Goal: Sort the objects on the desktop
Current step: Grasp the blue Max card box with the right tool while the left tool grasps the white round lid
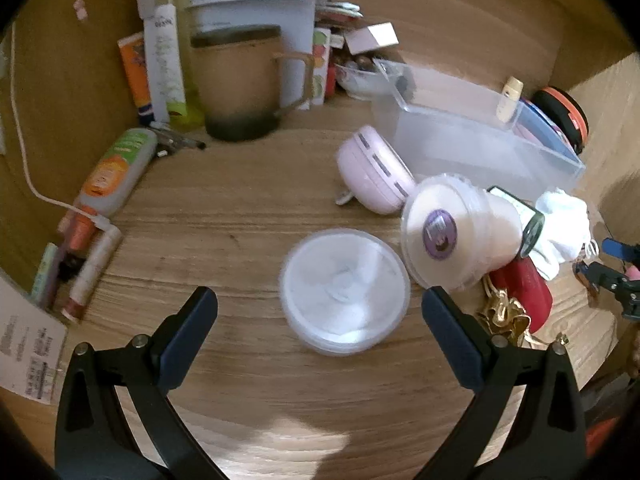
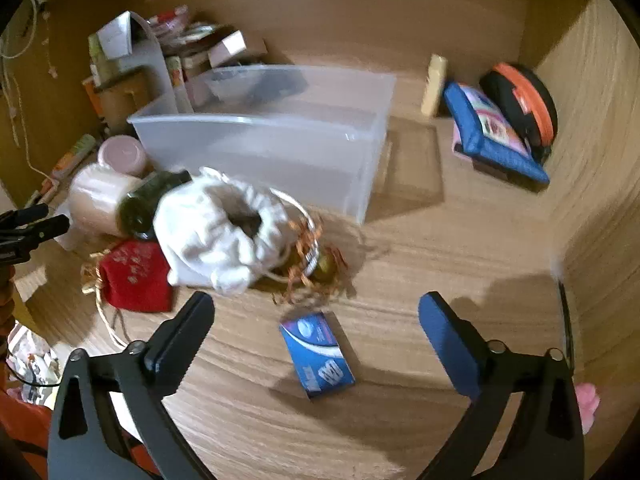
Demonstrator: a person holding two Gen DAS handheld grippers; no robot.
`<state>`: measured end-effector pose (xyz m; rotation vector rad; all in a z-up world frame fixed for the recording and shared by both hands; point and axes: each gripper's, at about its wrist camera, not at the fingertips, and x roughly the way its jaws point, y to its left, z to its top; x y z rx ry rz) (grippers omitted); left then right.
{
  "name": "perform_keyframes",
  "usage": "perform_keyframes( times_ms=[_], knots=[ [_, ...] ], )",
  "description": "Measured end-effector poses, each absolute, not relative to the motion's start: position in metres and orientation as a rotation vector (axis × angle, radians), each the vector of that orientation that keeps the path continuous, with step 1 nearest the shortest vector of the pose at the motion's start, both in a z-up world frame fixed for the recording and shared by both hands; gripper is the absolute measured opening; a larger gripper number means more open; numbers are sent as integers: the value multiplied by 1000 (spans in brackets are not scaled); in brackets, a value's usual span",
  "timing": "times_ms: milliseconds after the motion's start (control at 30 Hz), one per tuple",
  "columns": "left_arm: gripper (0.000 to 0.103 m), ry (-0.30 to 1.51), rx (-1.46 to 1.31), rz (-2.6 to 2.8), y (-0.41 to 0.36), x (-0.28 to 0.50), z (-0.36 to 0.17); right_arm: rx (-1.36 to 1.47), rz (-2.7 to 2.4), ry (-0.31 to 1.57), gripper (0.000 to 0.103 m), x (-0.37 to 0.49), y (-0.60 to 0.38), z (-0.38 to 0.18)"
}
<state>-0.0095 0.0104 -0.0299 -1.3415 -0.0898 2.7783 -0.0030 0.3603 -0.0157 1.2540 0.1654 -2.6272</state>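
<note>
My left gripper (image 1: pixel 318 304) is open and empty, its jaws on either side of a round white lidded tub (image 1: pixel 345 290) on the wooden desk. A cream jar with a purple sticker (image 1: pixel 456 228) lies tipped just right of it, with a pink round case (image 1: pixel 374 170) behind. My right gripper (image 2: pixel 316 312) is open and empty over a small blue box (image 2: pixel 318 354) lying flat between its jaws. A white cloth pouch (image 2: pixel 216 232), a red pouch (image 2: pixel 136 276) and a dark green bottle (image 2: pixel 150 200) lie to the left. A clear plastic bin (image 2: pixel 264 140) stands behind them; it also shows in the left wrist view (image 1: pixel 480 140).
A tall mug (image 1: pixel 240 84), tubes and bottles (image 1: pixel 160 60) and papers crowd the back left. An orange-labelled tube (image 1: pixel 116 172) and pens lie at the left edge with a white cable. A blue book (image 2: pixel 492 132) and black-orange disc (image 2: pixel 524 104) lean at the right wall.
</note>
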Motion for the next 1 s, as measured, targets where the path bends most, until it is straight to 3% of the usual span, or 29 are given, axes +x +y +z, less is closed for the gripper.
perform_keyframes(
  times_ms=[200,267,467,600,767,867,1000],
  knots=[
    [103,-52,-1366,2792,10,-18,-41,1295,-2604,196,77,-1,360,-27],
    [103,-54,-1363,2804,10,-19,-42,1309,-2591,218,65,-1,359,-29],
    [102,-86,-1360,2813,10,-22,-40,1309,-2568,202,55,2,360,-29],
    [90,-42,-1360,2837,15,-24,-37,1286,-2551,214,39,5,357,-28],
    [86,-49,-1344,2839,19,-24,-38,1272,-2542,217,25,8,355,-27],
    [81,-28,-1337,2840,22,-24,-38,1270,-2540,209,25,9,354,-27],
    [65,-17,-1319,2847,26,-22,-37,1272,-2528,158,25,9,355,-26]
  ],
)
